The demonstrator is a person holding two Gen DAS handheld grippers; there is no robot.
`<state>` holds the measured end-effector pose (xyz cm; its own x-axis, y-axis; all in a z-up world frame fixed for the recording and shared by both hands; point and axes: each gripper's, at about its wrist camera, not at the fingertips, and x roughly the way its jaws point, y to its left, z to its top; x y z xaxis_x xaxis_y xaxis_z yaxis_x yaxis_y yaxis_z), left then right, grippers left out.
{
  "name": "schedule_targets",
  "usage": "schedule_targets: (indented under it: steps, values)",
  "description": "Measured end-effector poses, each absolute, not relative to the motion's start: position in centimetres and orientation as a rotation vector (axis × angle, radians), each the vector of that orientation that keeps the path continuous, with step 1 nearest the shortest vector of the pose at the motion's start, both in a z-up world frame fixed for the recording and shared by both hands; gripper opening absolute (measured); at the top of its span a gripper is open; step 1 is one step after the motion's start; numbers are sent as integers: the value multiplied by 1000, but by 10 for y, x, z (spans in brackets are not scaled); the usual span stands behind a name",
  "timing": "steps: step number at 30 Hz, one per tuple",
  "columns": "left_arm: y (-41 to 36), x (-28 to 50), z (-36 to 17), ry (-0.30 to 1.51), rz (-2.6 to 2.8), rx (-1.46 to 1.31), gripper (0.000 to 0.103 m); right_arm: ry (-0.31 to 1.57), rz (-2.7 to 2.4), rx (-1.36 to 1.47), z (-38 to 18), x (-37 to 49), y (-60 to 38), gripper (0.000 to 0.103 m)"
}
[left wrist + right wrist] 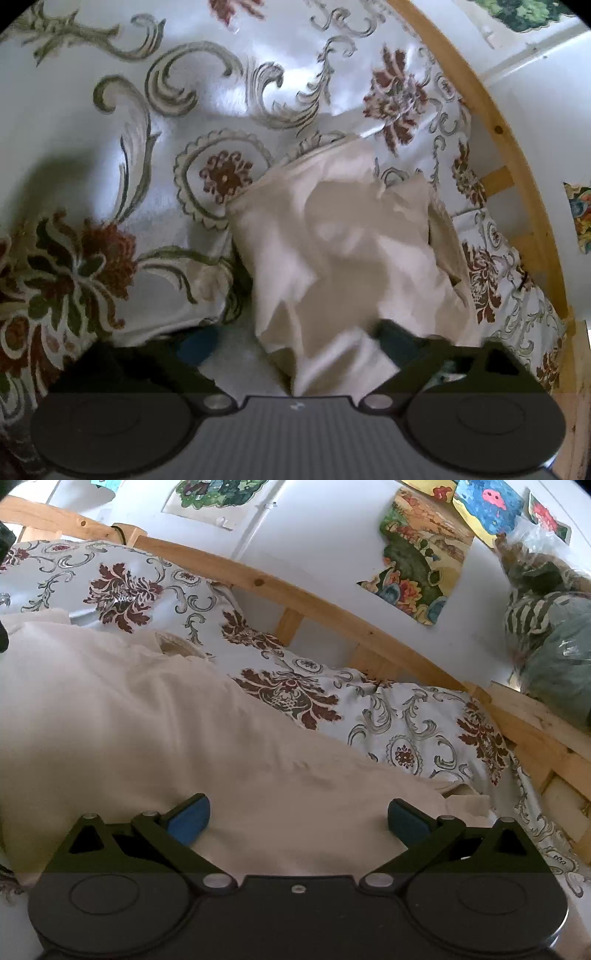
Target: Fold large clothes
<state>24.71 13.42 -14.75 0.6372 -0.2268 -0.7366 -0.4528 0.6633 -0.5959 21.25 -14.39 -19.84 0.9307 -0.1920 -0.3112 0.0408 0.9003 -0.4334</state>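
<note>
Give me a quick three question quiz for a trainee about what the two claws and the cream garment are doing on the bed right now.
1. True or false: the right claw is open above the cream garment.
2. Multiple choice: what does the garment lie on? A) bare wooden floor B) a floral bedspread C) a glass table
3. Fill in: behind the bed runs a ____ bed rail, with pictures on the wall.

Key
1. True: its blue pads are set wide apart, nothing between them.
2. B.
3. Wooden.

The left claw has the garment bunched between its fingers; whether they have closed on it cannot be told.
</note>
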Motion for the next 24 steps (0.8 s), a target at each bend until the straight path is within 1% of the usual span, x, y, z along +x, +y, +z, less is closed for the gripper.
schedule_targets:
  steps: [2, 4, 6, 8, 9, 11, 12, 13, 15, 16, 18, 20, 22, 24]
  values:
    - [134, 246, -143, 877, 129, -835, 46, 351, -129, -448, -199, 213, -143, 102]
    - [135, 245, -141, 865, 139, -831, 36, 352, -129, -449, -198, 214, -143, 102]
    - [137, 244, -140, 845, 134, -840, 13, 365, -122, -438, -197, 215, -144, 102]
    - [137, 243, -138, 825, 115, -832, 4, 403, -104, -414, -191, 218, -146, 102]
    - [135, 241, -134, 808, 99, -803, 2, 438, -82, -406, -184, 219, -148, 101]
    - [128, 239, -123, 769, 71, -732, 1, 491, -28, -414, -163, 221, -150, 90]
    - [122, 236, -115, 736, 44, -687, 1, 502, -4, -423, -151, 220, -151, 90]
    - [118, 233, -107, 703, 14, -647, 1, 498, 7, -428, -137, 216, -153, 91]
    - [106, 229, -92, 635, -41, -563, 1, 472, 24, -421, -100, 199, -165, 101]
    - [100, 227, -85, 605, -67, -523, 1, 460, 36, -412, -84, 189, -174, 102]
    - [80, 225, -65, 551, -127, -406, 1, 412, 40, -377, -53, 165, -198, 102]
    - [55, 222, -43, 490, -194, -271, 0, 376, 11, -326, -35, 149, -224, 102]
    - [22, 220, -20, 439, -264, -132, 0, 363, -56, -230, -31, 143, -253, 102]
    - [-18, 212, 3, 399, -352, 35, 0, 372, -127, -62, -40, 142, -288, 102]
